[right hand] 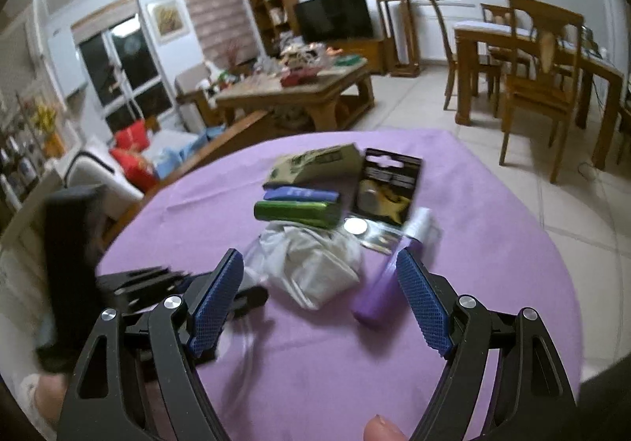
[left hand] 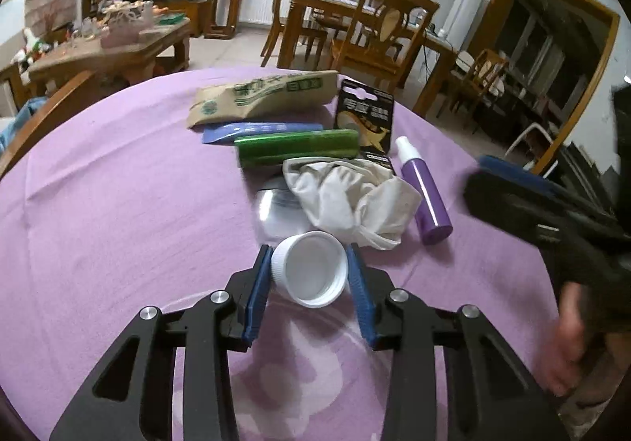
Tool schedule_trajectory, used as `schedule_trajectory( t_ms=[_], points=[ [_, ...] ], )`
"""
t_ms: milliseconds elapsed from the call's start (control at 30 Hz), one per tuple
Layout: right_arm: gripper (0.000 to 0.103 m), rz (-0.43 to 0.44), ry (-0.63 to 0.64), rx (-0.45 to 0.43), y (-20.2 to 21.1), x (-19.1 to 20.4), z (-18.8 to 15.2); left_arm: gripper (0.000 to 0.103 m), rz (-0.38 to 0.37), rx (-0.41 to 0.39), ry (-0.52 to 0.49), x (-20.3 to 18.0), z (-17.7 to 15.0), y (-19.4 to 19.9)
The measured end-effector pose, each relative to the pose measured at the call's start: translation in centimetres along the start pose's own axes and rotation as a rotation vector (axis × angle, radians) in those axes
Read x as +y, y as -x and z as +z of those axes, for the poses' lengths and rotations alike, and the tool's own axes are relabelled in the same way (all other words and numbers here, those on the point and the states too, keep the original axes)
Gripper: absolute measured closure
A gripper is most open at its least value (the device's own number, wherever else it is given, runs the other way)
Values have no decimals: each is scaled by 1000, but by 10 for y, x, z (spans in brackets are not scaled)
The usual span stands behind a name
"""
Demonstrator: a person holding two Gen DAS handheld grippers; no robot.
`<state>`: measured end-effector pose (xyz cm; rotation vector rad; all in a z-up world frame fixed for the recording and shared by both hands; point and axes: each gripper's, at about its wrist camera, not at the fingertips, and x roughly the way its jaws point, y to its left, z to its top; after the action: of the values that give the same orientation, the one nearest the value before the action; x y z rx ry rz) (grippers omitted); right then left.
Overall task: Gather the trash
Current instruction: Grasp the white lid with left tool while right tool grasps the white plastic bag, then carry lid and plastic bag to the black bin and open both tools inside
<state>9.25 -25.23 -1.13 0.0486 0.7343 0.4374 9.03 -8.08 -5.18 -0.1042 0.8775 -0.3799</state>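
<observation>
My left gripper is shut on a white plastic lid, held between its blue pads just above the purple tablecloth. Beyond it lie a crumpled white tissue, a purple spray bottle, a green box, a blue packet, a brown paper package and a black card pack. My right gripper is open and empty, above the tissue and the purple bottle. It shows blurred at the right of the left wrist view.
A round foil disc lies left of the tissue. The round table's far edge drops to a tiled floor. Wooden dining chairs and a coffee table stand beyond. My left gripper's body appears at the left of the right wrist view.
</observation>
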Motion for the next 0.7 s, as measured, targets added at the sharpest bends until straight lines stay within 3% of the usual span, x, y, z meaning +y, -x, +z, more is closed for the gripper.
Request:
schedule_trajectory(
  t_ms=[133, 200, 367, 400, 500, 567, 700],
  points=[
    [36, -30, 6, 70, -42, 2, 9, 65, -1, -60, 56, 16, -8, 18],
    [42, -36, 5, 100, -59, 3, 12, 65, 37, -86, 87, 24, -8, 24],
    [46, -55, 96, 153, -87, 18, 2, 65, 75, -160, 166, 42, -1, 38],
    [48, -62, 108, 143, -88, 20, 2, 65, 74, -168, 177, 44, 0, 40],
    [75, -81, 105, 161, -94, 19, 2, 65, 68, -171, 189, 47, 3, 41],
    [85, -53, 76, 151, -87, 14, 0, 65, 56, -173, 188, 47, 4, 42],
    [89, 9, -9, 76, -52, -1, -5, 65, 34, -200, 186, 46, 4, 48]
  ],
)
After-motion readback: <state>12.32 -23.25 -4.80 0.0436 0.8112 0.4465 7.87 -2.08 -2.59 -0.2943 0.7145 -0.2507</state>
